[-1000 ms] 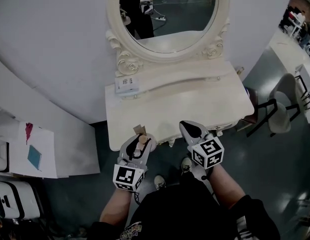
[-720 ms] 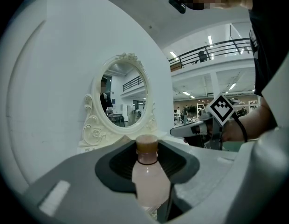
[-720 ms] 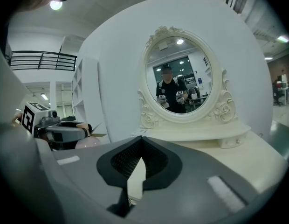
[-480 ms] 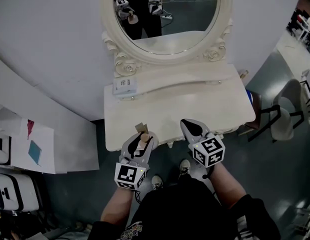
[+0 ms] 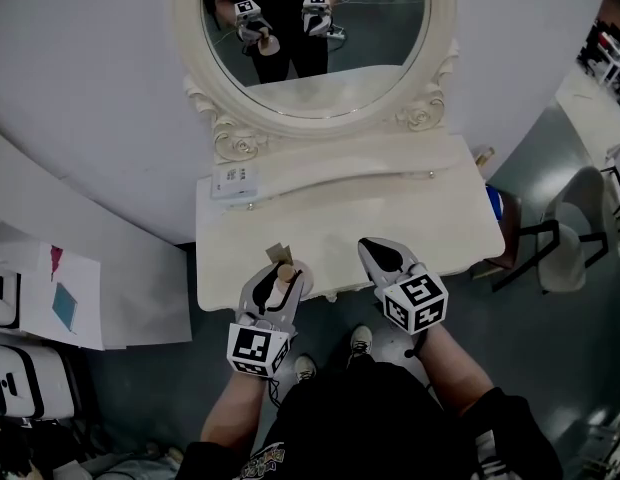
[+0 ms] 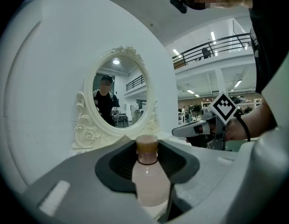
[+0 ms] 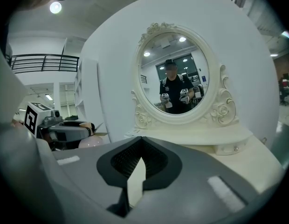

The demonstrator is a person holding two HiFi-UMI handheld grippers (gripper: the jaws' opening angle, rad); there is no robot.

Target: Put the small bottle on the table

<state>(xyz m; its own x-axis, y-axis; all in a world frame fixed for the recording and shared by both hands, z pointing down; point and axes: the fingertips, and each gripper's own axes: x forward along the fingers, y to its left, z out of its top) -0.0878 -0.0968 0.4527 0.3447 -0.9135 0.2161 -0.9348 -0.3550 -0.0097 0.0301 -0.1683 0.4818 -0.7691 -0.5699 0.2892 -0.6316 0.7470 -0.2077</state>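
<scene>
A small pale pink bottle point(image 6: 150, 183) with a tan cap stands upright between the jaws of my left gripper point(image 5: 282, 280), which is shut on it. In the head view the bottle point(image 5: 281, 286) hangs at the near edge of the cream dressing table point(image 5: 410, 213), left of the middle. My right gripper point(image 5: 380, 256) is beside it at the same edge, shut with nothing in it. The right gripper view shows its jaws point(image 7: 135, 171) meeting at the tips, and the left gripper point(image 7: 70, 130) with the bottle off to the left.
An oval mirror point(image 5: 310, 28) in a carved frame rises at the back of the table and reflects both grippers. A small white card point(image 5: 230, 179) lies at the table's back left. A chair point(image 5: 565, 243) stands to the right, papers point(image 5: 60, 298) lie to the left.
The view has shifted a little, so the table and mirror sit further left in the picture. Both grippers keep their places at the table's near edge, the bottle still held.
</scene>
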